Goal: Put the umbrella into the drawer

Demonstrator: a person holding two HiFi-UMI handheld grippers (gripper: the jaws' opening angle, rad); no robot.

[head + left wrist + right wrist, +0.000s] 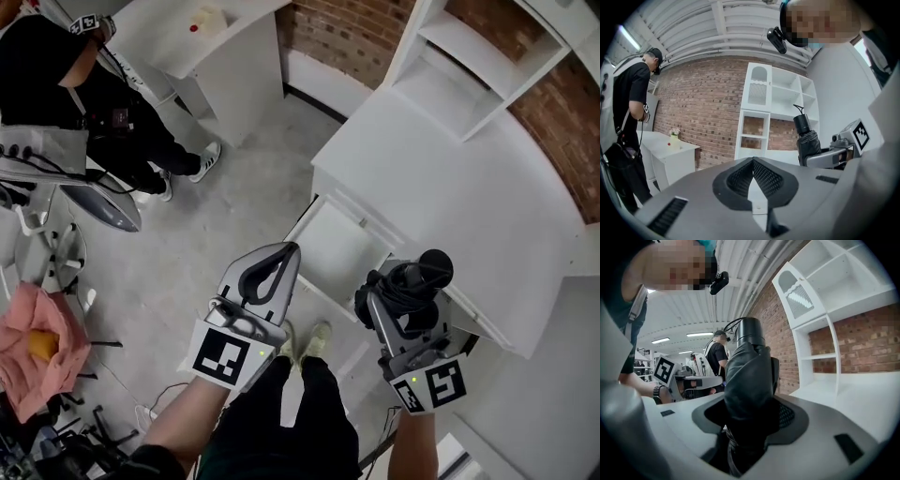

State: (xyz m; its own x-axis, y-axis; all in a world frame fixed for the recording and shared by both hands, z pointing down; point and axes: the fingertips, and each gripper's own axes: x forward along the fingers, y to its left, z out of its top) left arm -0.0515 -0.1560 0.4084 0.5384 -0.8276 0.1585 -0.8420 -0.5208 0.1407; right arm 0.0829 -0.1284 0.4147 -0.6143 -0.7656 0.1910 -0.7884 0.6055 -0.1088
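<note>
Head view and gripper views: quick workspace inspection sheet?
Surface: white desk, nothing seen on its top.
Job's things: folded black umbrella in the right gripper; drawer open, nothing seen inside.
Clutter: pink cloth, far left.
Grippers: left gripper shut, empty; right gripper shut on umbrella.
Cables: loose cable on the floor, lower left.
Surroundings: brick wall, white shelf, person in black nearby.

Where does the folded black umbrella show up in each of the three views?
Head view: umbrella lower right of centre, clamped in the right gripper.
Left gripper view: umbrella right of centre, upright.
Right gripper view: umbrella dead centre, between the jaws.
Shared landmark: white shelf unit.
</note>
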